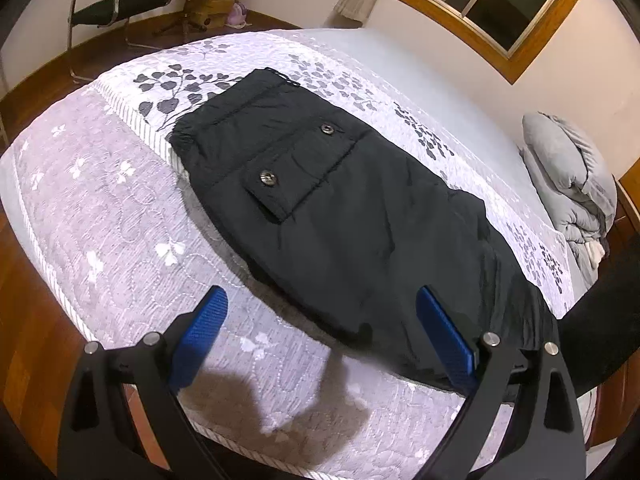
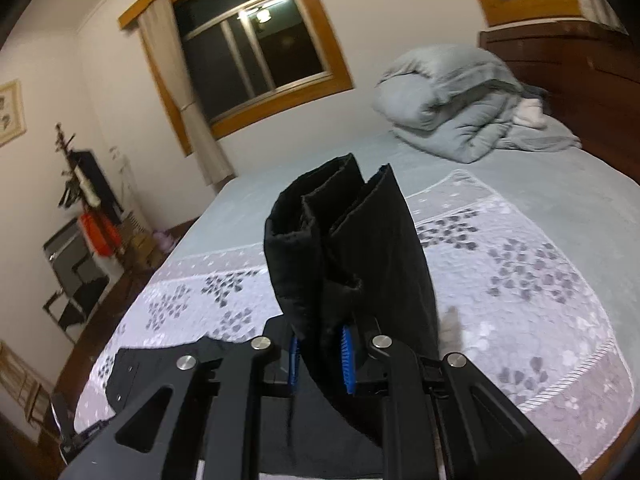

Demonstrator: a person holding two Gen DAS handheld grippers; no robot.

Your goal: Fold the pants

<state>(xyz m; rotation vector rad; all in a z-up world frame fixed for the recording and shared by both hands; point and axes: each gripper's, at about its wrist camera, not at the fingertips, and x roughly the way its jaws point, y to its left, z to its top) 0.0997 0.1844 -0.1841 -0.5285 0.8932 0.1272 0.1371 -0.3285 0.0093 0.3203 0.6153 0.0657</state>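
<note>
Right tongs (image 2: 322, 354) raised (clamping pants (image 2: 348, 248)), left tongs (image 1: 320, 320) agape

Home bedroom. Big bed (image 1: 120, 208) w/ white quilted, leaf-print cover lies right below and ahead of the fingers. Rumpled grey duvet (image 2: 452, 104) heaped at far end of the bed, well beyond the fingertips, against a dark wood headboard (image 2: 568, 68). Wood-framed window (image 2: 248, 48) w/ pale curtain (image 2: 188, 120) past the bed, dark outside. Wood floor (image 1: 36, 344), black chair (image 1: 116, 4) and coat stand (image 2: 80, 184) off to the side.
</note>
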